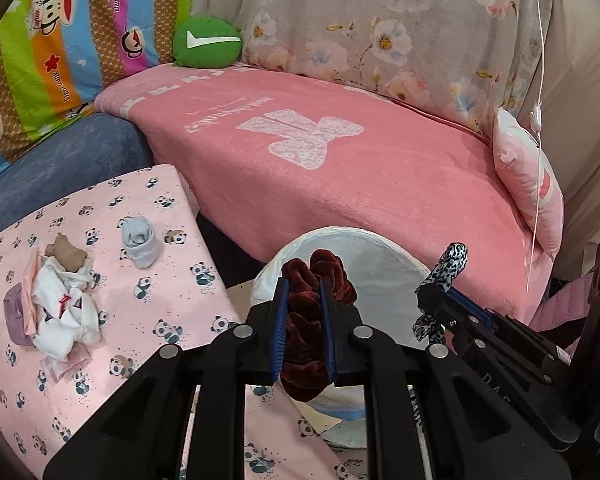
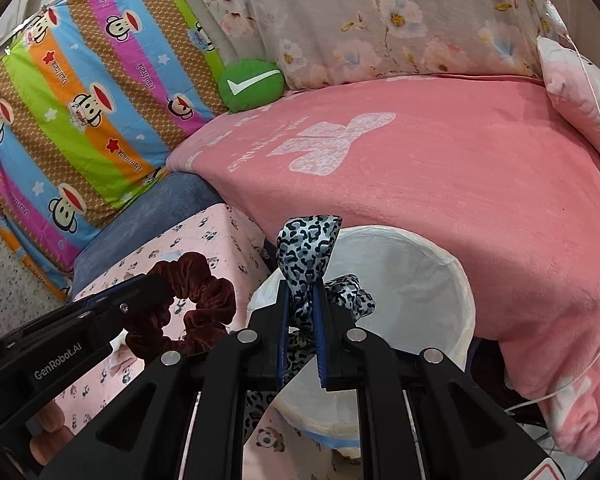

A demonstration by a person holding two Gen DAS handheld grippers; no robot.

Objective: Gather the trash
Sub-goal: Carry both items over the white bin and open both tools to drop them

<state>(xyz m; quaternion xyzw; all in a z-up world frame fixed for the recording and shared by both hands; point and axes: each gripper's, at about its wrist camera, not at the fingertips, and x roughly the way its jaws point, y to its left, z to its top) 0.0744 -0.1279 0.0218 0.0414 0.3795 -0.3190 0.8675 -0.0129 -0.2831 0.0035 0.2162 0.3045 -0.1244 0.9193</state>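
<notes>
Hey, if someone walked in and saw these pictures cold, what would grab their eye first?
Probably the two hair ties held over the white-lined bin: the left hand-held gripper is shut on a dark red velvet scrunchie, the right hand-held gripper on a blue leopard-print satin scrunchie. Behind them spreads the big pink fleece blanket.

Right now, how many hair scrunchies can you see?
2. The dark red velvet scrunchie is clamped in the left gripper; the leopard-print scrunchie is clamped in the right gripper. Both are held by the white bin. The bin or clutter may hide more.
</notes>
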